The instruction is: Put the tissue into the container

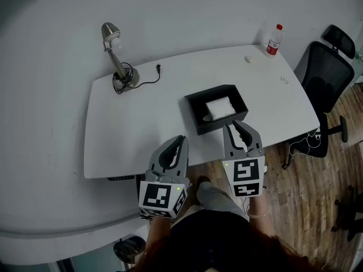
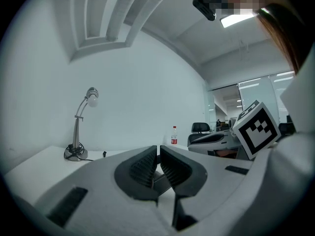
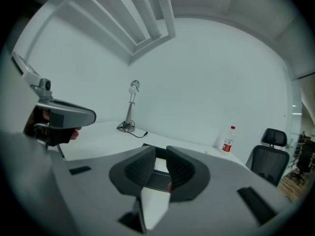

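A black open container (image 1: 193, 115) stands on the white table (image 1: 142, 123), near its front edge. A folded white tissue (image 1: 220, 107) lies inside it. My right gripper (image 1: 233, 124) hovers just in front of the container's near right corner, its jaws a narrow gap apart with nothing between them. In the right gripper view (image 3: 161, 151) the tissue (image 3: 160, 165) shows through that gap, beyond the tips. My left gripper (image 1: 181, 139) hangs over the table's front edge, left of the container. Its jaws (image 2: 158, 149) stand almost touching and hold nothing.
A silver desk lamp (image 1: 116, 55) with a loose cord stands at the table's back left. A red-capped bottle (image 1: 274, 39) and a small white item (image 1: 248, 59) sit at the back right. A black office chair (image 1: 326, 72) is beside the table's right end.
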A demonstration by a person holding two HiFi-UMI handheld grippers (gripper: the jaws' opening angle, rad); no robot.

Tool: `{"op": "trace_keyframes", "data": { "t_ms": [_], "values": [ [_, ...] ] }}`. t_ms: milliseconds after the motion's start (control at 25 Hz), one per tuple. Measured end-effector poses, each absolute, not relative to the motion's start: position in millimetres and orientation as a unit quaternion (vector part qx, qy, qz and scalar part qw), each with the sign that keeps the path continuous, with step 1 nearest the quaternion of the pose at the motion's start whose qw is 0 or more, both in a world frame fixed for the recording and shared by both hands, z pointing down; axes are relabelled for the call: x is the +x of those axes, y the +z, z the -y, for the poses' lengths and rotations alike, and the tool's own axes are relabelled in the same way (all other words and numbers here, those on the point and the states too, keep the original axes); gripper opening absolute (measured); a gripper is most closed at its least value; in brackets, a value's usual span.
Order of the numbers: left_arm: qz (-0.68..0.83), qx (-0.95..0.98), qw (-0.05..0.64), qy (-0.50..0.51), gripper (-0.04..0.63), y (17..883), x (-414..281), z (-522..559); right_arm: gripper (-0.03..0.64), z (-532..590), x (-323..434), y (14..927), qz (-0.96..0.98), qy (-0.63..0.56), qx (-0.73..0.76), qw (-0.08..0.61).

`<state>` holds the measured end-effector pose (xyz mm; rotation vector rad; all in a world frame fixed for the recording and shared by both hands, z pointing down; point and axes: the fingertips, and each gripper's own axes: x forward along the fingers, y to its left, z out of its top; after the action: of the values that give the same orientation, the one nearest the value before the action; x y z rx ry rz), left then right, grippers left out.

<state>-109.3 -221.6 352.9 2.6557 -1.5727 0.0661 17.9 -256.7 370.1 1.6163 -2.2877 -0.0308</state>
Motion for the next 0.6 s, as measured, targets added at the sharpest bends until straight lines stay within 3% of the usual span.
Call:
{"op": "trace_keyframes", "data": {
  "t_ms": [600],
  "values": [
    [0.506, 0.863, 0.019, 0.003, 0.04, 343, -112, 148, 0.048, 181, 14, 341, 0.802, -0.039, 0.579, 0.143]
  ]
}}
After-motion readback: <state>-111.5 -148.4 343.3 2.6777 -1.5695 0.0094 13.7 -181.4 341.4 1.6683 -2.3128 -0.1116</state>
